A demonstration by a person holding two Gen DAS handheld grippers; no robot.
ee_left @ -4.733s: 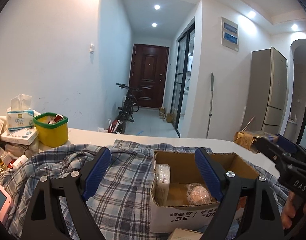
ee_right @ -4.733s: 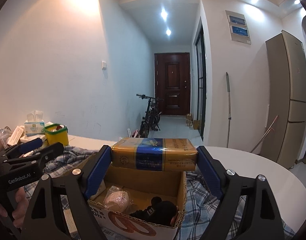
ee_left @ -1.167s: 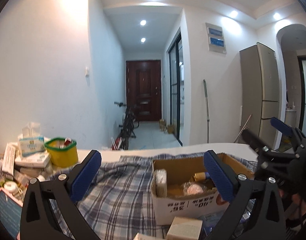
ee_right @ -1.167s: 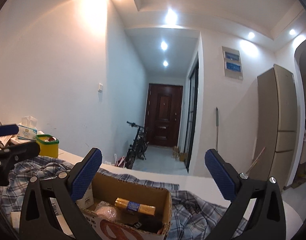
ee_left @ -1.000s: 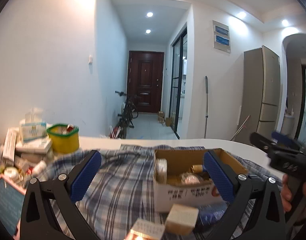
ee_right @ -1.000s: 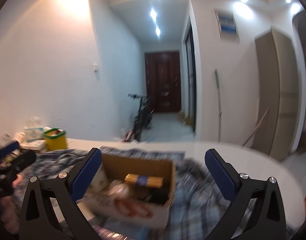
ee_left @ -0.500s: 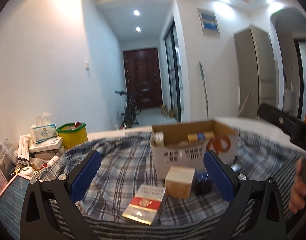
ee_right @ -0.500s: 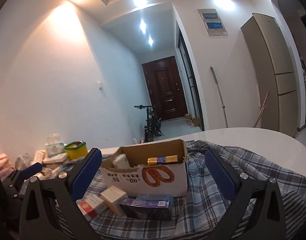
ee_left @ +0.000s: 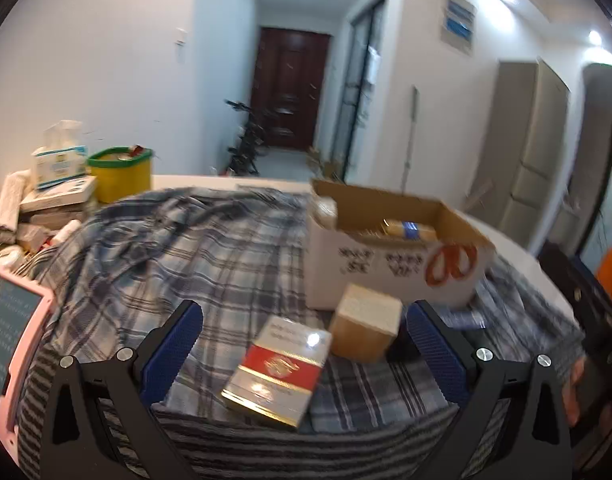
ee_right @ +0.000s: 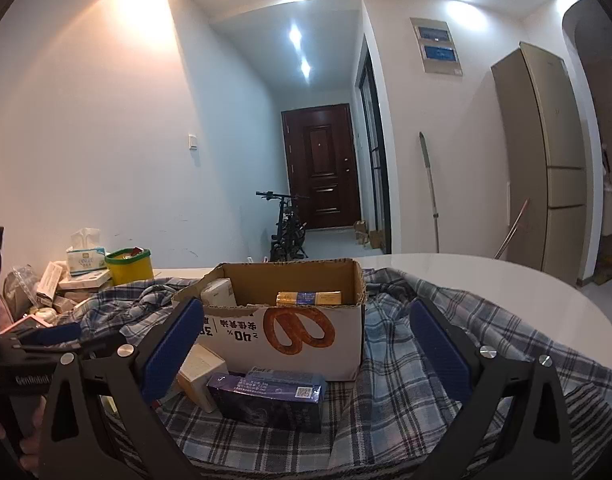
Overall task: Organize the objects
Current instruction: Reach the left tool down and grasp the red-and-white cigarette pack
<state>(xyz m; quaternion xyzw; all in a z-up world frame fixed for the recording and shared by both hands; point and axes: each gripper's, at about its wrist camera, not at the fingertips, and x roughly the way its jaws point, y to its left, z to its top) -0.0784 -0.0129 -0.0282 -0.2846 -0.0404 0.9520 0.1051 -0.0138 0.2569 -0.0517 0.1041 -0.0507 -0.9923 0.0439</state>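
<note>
An open cardboard box (ee_left: 390, 268) (ee_right: 297, 332) stands on a plaid cloth (ee_left: 177, 248) (ee_right: 418, 368) and holds a gold-and-blue pack (ee_left: 410, 230) (ee_right: 310, 298) and a white roll (ee_right: 217, 292). In front of it lie a red-and-white carton (ee_left: 277, 366), a tan box (ee_left: 364, 322) (ee_right: 201, 372) and a dark blue box (ee_right: 269, 398). My left gripper (ee_left: 303, 354) is open, hovering over the red-and-white carton. My right gripper (ee_right: 303, 352) is open, just before the dark blue box. Both hold nothing.
A yellow tub with a green rim (ee_left: 119, 174) (ee_right: 129, 266), a tissue box (ee_left: 57, 160) (ee_right: 85, 256) and stacked cartons crowd the table's left end. A pink-framed tablet (ee_left: 9, 324) lies at the near left. The white table (ee_right: 486, 284) curves away right.
The right gripper dropped the gold-and-blue pack into the box and opened. Both grippers pulled back and tipped down, so the items in front of the box now show.
</note>
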